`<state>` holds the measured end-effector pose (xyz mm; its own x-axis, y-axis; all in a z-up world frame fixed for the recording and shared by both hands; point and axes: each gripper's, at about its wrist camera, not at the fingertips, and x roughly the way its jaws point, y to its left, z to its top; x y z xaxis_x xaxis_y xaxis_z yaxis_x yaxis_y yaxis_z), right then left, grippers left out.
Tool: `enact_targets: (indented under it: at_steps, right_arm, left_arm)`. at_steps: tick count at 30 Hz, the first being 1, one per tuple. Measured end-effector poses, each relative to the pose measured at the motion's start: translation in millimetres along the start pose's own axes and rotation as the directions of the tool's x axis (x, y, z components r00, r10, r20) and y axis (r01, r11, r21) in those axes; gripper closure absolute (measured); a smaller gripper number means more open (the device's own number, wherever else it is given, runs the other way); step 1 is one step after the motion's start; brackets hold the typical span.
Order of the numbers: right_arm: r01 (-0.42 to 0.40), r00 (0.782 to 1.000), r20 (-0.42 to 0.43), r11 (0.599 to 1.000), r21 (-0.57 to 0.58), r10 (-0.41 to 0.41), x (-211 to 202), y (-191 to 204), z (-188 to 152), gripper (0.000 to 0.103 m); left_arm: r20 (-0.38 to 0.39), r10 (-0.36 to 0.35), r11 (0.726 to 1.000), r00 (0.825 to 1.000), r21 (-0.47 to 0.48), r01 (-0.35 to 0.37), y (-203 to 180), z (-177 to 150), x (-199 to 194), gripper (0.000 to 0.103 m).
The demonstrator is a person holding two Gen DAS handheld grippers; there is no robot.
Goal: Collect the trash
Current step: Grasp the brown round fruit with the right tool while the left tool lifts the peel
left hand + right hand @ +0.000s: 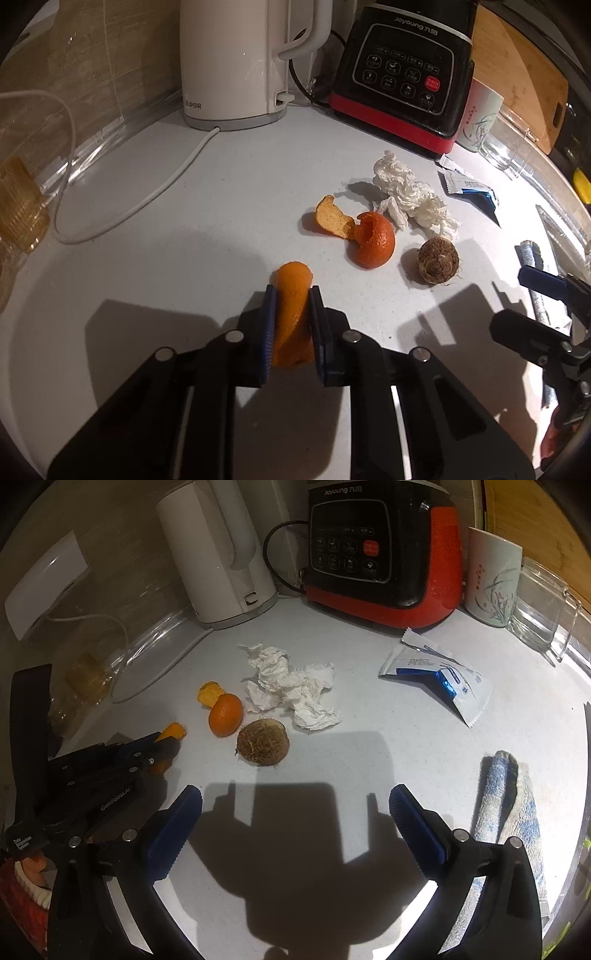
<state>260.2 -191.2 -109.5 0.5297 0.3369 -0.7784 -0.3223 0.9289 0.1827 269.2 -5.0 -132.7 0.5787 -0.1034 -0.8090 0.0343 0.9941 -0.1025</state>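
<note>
Clamped in our left gripper point(291, 295), a curled, glossy orange peel strip point(291, 314) sits between closed jaws. Our right gripper point(295, 801) gapes empty over the white desk point(369, 709).

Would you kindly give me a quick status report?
Left tongs shut on orange peel strip. Right tongs open, empty. Tissue, wrapper still on counter.

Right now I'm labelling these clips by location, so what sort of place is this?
Most likely a home kitchen counter: a white electric kettle and a red-and-black blender base stand by the wall, with a wooden cutting board leaning behind.
</note>
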Motion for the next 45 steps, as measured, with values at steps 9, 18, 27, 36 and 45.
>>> enact_targets:
  at_steps: [9,18,27,36,45]
  right_arm:
    - [0.035,0.999,-0.005,0.998,-0.05,-0.036,32.0,17.6,16.1,0.017]
    - [0.043,0.999,-0.02,0.997,-0.071,-0.045,49.4,25.1,26.9,0.065]
    - [0.018,0.999,0.03,0.999,-0.05,-0.016,-9.1,16.3,1.5,0.065]
    - [0.035,0.999,0.037,0.998,-0.06,-0.033,-128.4,2.5,-90.6,0.065]
    - [-0.008,1.0,0.023,1.0,-0.007,0.008,-232.5,-17.9,-210.9,0.065]
  left_arm:
    - [0.058,0.048,0.998,0.997,-0.036,-0.046,2.7,-8.2,-42.7,0.087]
    - [0.081,0.072,0.997,0.994,-0.036,-0.069,-0.5,-15.2,-71.4,0.087]
    - [0.067,0.031,0.999,0.997,0.004,-0.032,-24.7,-36.2,-102.9,0.087]
    - [0.03,-0.097,0.993,0.995,0.072,0.095,-77.5,-96.1,-168.7,0.087]
    - [-0.064,-0.159,0.973,0.985,0.157,0.167,-158.0,-195.1,-233.5,0.087]
